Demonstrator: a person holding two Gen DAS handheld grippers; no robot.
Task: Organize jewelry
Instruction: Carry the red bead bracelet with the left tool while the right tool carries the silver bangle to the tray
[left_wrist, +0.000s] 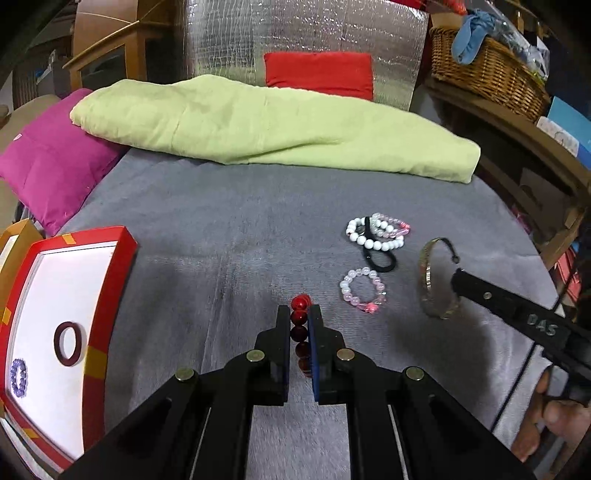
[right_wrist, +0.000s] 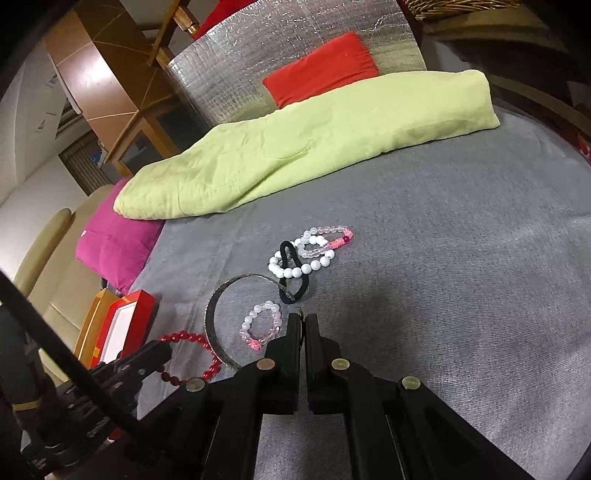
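My left gripper (left_wrist: 300, 310) is shut on a red bead bracelet (left_wrist: 300, 334), which also shows in the right wrist view (right_wrist: 192, 349) above the grey cover. My right gripper (right_wrist: 303, 319) is shut on a silver bangle (right_wrist: 221, 317), gripped at its edge; in the left wrist view the bangle (left_wrist: 424, 280) hangs from the right fingertips (left_wrist: 460, 280). A small pink-and-white bead bracelet (left_wrist: 364, 291) lies between the grippers. A white bead bracelet (left_wrist: 373, 236), a clear pink bracelet (left_wrist: 395, 225) and a black hair tie (left_wrist: 380, 258) lie tangled farther back.
A red-rimmed white tray (left_wrist: 122, 266) at the left holds a dark ring bangle (left_wrist: 69, 343) and a purple bead bracelet (left_wrist: 18, 376). A green folded blanket (left_wrist: 258, 122), magenta pillow (left_wrist: 48, 158) and red cushion (left_wrist: 317, 74) lie behind. A wicker basket (left_wrist: 487, 70) stands on a shelf at right.
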